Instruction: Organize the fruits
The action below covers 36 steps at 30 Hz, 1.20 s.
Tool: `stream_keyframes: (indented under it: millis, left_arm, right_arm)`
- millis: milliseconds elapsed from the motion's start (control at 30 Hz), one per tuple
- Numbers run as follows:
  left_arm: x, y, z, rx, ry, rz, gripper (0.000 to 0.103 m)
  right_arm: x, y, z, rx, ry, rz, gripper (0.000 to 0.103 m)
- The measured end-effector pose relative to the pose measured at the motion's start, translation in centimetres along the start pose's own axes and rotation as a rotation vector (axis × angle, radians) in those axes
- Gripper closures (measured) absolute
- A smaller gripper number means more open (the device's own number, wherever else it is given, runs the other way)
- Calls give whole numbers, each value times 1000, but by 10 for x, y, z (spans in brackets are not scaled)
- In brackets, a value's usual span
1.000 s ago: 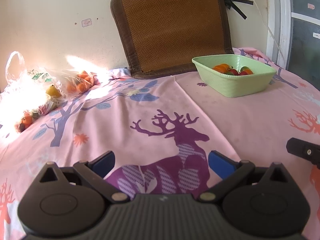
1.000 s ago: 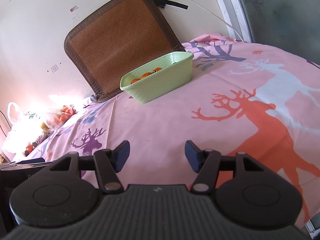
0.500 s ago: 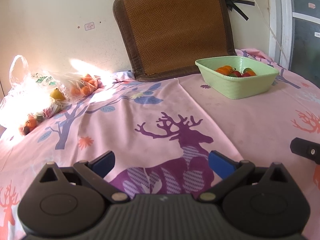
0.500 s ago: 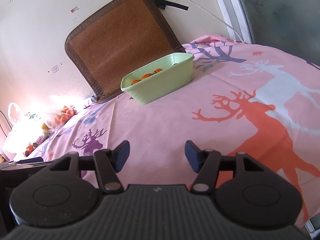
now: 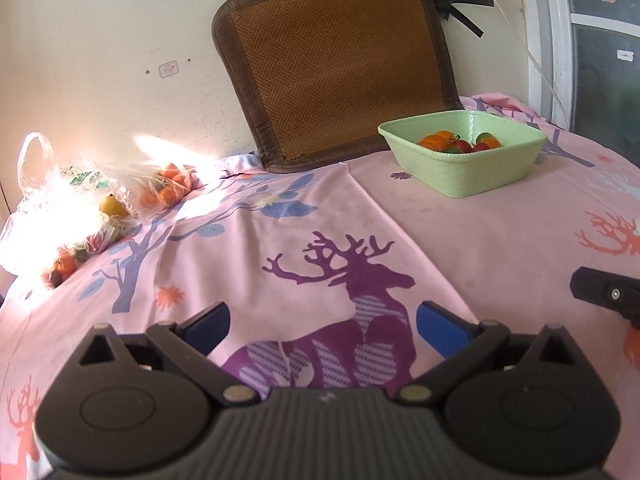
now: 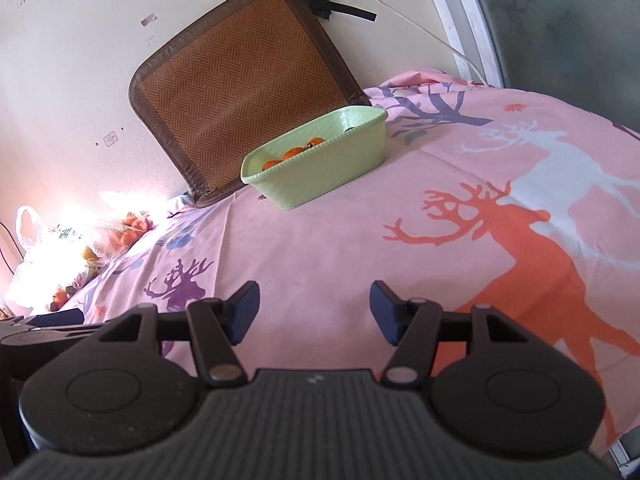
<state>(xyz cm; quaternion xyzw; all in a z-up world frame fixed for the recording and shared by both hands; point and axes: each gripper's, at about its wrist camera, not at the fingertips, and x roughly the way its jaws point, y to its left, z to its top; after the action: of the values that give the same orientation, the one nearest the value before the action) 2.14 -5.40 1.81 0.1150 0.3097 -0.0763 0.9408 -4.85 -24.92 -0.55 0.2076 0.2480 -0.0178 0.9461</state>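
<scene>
We've got the left claw [image 5: 322,326] spread wide with nothing between its pads, over the purple deer print on the pink sheet [image 5: 460,240]; right claw [image 6: 314,308] also spread, empty. Green basket [image 5: 472,176] upper right of the left view, holding orange, red and green fruits [image 5: 460,142]. Bagged fruit [image 5: 164,186] sits at left edge in glare, well apart from the basket

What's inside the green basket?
The green basket holds orange fruits, red ones and a green one. Its front wall hides the bottom, so any fruit underneath cannot be seen.
</scene>
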Motion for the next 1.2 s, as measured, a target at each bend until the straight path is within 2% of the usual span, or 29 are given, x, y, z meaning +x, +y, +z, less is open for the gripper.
stream_keyframes:
  millis: [633, 1200]
  left_arm:
    - [3, -5, -3, 14, 42, -53, 0]
    - [6, -6, -4, 20, 61, -52, 0]
  right_arm:
    - [3, -3, -1, 8, 4, -2, 39]
    - [2, -4, -2, 9, 5, -2, 39]
